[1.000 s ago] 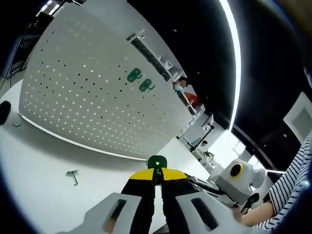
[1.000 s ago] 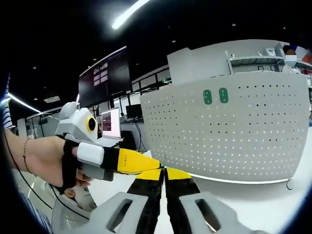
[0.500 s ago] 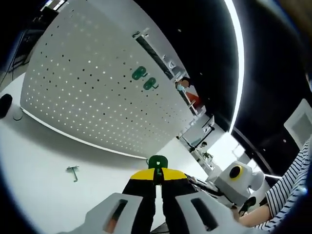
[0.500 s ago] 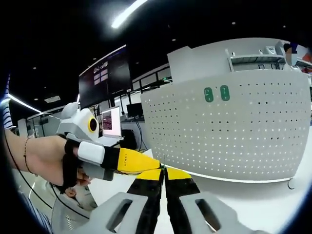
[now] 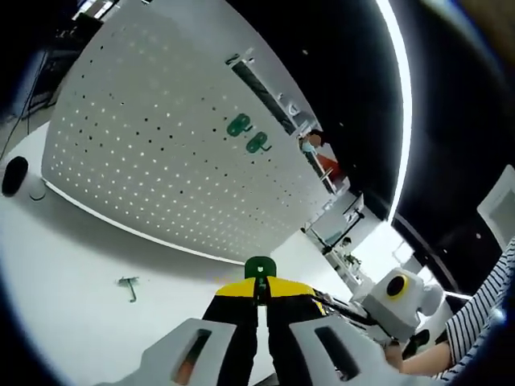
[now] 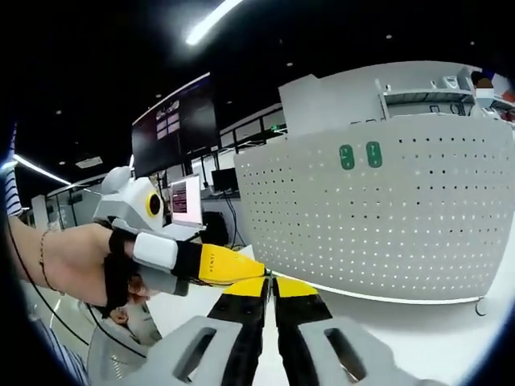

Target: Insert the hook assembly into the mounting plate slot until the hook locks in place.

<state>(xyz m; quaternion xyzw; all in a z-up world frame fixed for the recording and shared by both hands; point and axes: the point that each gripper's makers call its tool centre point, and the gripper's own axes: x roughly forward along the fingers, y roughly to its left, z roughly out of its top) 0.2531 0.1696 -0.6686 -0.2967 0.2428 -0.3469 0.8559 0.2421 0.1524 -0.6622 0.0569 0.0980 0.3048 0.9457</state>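
Green hook (image 5: 259, 266) is clamped at the tips of the left gripper (image 5: 259, 289), held above the white table (image 5: 72, 265), well short of the pegboard (image 5: 153, 153). Two green hooks (image 5: 248, 134) are already mounted high on the board. Right gripper (image 6: 270, 288): jaws pressed together, apparently w/ nothing btwn them. For a clean insert, hook should be squared to a free slot, pushed straight, grip kept firm till it locks. A spare hook (image 5: 128, 286) lies on the table.
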